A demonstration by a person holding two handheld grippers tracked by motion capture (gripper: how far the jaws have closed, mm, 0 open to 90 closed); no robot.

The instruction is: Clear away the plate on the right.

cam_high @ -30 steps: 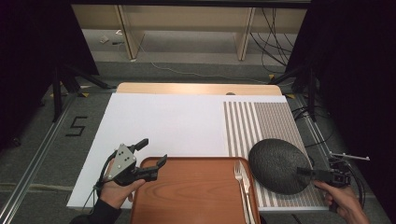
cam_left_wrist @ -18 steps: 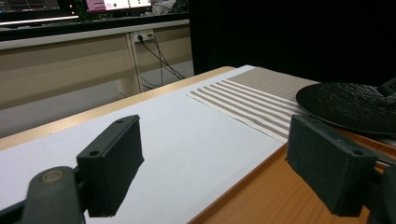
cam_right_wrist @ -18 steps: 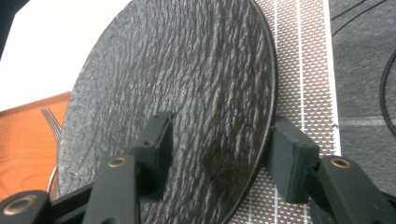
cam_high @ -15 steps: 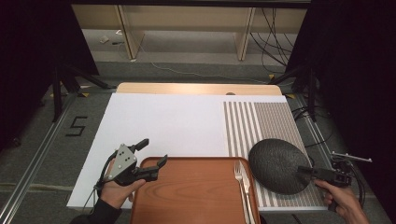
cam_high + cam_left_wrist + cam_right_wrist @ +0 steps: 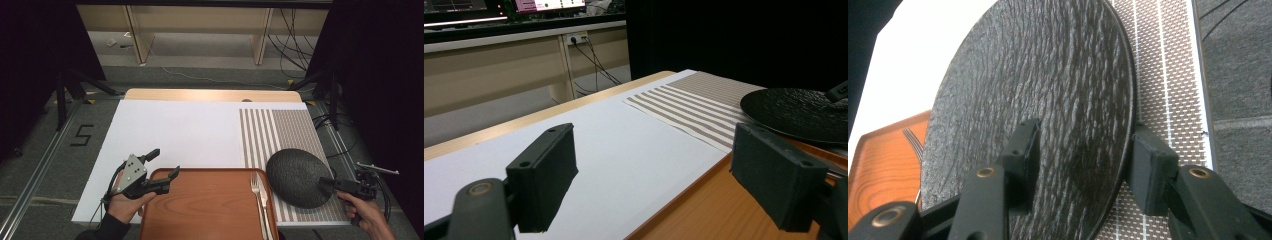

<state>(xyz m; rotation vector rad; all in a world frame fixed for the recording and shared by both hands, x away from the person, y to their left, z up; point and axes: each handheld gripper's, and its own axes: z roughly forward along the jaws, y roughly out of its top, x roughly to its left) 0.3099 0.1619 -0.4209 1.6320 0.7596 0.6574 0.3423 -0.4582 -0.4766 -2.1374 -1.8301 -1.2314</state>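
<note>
Plate, black and rough on its surface, is what we hold with the right gripper: its two jaws are closed on the rim, one above and one below, as the right gripper view shows. We see the plate over the striped mat at the right part of the table, tilted, with its left edge just beside the fork. The fork lies along the right side of the wooden tray. Our left gripper is at the left edge of this tray, wide open, and nothing is between its jaws. In the left gripper view one jaw stands over the white sheet and the other over the tray.
</note>
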